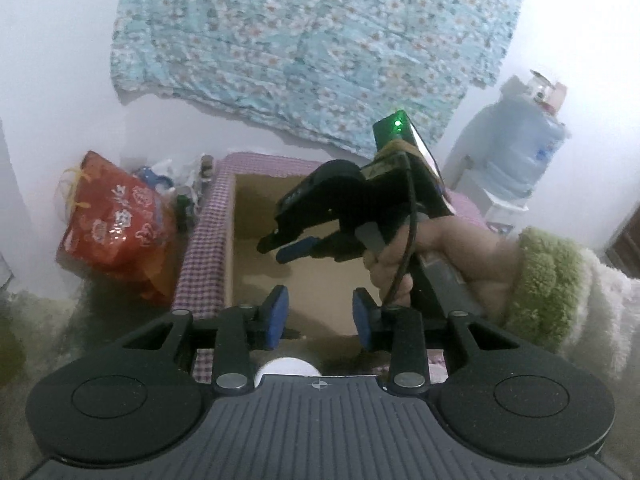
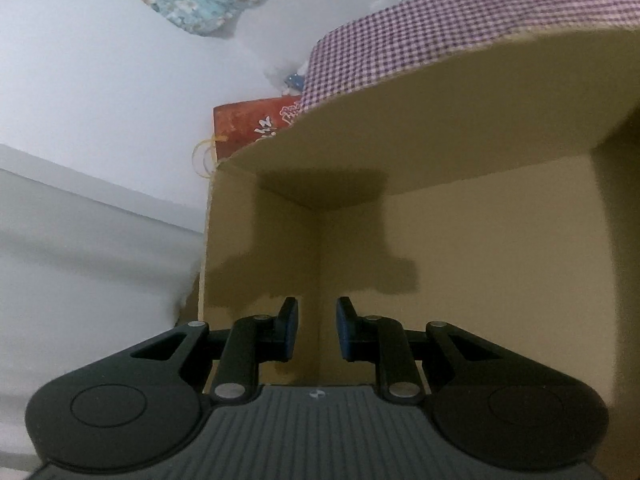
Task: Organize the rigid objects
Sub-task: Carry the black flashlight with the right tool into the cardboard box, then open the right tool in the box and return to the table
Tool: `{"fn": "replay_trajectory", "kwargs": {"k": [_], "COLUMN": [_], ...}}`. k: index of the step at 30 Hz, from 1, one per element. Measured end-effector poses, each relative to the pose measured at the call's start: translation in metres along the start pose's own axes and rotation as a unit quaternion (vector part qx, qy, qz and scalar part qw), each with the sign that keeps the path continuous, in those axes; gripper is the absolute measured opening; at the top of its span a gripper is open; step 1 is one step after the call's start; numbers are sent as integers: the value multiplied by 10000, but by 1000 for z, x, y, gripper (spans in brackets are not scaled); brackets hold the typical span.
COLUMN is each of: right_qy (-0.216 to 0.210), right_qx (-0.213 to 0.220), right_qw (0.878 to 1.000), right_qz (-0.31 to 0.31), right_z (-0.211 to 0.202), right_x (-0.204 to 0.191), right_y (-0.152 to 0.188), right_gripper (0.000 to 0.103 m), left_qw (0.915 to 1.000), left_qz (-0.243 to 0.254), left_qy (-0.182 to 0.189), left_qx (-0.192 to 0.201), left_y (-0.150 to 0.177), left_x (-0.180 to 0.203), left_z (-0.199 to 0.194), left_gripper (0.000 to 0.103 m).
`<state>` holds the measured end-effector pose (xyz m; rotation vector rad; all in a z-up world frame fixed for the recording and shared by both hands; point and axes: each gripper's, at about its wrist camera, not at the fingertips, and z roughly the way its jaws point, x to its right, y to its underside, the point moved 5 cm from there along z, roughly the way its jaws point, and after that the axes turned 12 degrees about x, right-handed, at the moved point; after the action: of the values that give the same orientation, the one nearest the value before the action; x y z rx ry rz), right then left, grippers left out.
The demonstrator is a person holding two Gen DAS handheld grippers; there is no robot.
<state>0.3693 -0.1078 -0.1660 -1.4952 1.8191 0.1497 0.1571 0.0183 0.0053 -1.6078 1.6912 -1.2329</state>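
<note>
An open cardboard box (image 1: 230, 240) stands on a purple-checked cloth (image 1: 200, 256). My left gripper (image 1: 320, 318) is open and empty, just in front of the box's near edge. A white round object (image 1: 287, 368) shows under it, mostly hidden by the gripper body. My right gripper (image 1: 294, 246) is held by a hand over the box, pointing down into it. In the right wrist view my right gripper (image 2: 317, 328) is open and empty, facing an inside corner of the box (image 2: 460, 240), whose walls are bare.
A red printed bag (image 1: 120, 228) and some small bottles (image 1: 204, 168) stand left of the box. A water jug (image 1: 516, 148) stands at the right by the wall. A floral quilt (image 1: 304, 40) hangs on the wall behind.
</note>
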Motion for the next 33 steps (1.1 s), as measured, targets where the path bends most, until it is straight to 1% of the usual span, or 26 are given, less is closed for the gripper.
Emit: {"fn": "replay_trajectory", "kwargs": {"k": [3, 6, 9, 11, 13, 16, 19, 22, 26, 28, 30, 31, 33], "right_qy": [-198, -424, -594, -685, -771, -851, -854, -707, -248, 57, 438, 540, 569], "right_qx": [65, 168, 298, 451, 620, 889, 1148, 1414, 1559, 1518, 1430, 1378, 1273], "right_qw": [9998, 9989, 9978, 9966, 9951, 9924, 9897, 9873, 9870, 9878, 9879, 9878, 9883], "right_qz": [-35, -67, -53, -45, -42, -7, 95, 178, 283, 341, 413, 478, 618], "right_z": [-5, -28, -62, -90, -120, -165, -202, -232, -241, -238, -232, -233, -230], "right_x": [-10, -15, -10, -2, 5, 21, 42, 68, 100, 117, 137, 145, 158], "right_y": [-3, 0, 4, 8, 13, 29, 49, 75, 106, 123, 141, 151, 165], "right_gripper": [22, 22, 23, 23, 23, 23, 23, 24, 24, 24, 24, 24, 24], "left_qw": [9999, 9995, 9987, 9980, 9974, 9967, 9962, 9950, 9916, 9884, 9854, 9840, 9801], "left_qz": [-86, -184, -306, -355, -373, -362, -313, -230, -68, 72, 260, 359, 612], "left_qy": [-36, 20, 145, 230, 316, 474, 651, 904, 1294, 1497, 1606, 1627, 1653], "left_qx": [125, 261, 387, 472, 527, 550, 483, 344, -41, -253, -496, -628, -914], "left_y": [-4, -8, -12, -15, -16, -13, -7, 4, 27, 41, 56, 64, 81], "left_x": [-8, -12, -14, -14, -11, -6, 5, 22, 53, 70, 86, 93, 108], "left_z": [-8, -14, -20, -25, -29, -35, -38, -39, -30, -21, -10, -3, 13], "left_gripper": [44, 48, 54, 56, 62, 65, 66, 66, 66, 66, 66, 64, 59]}}
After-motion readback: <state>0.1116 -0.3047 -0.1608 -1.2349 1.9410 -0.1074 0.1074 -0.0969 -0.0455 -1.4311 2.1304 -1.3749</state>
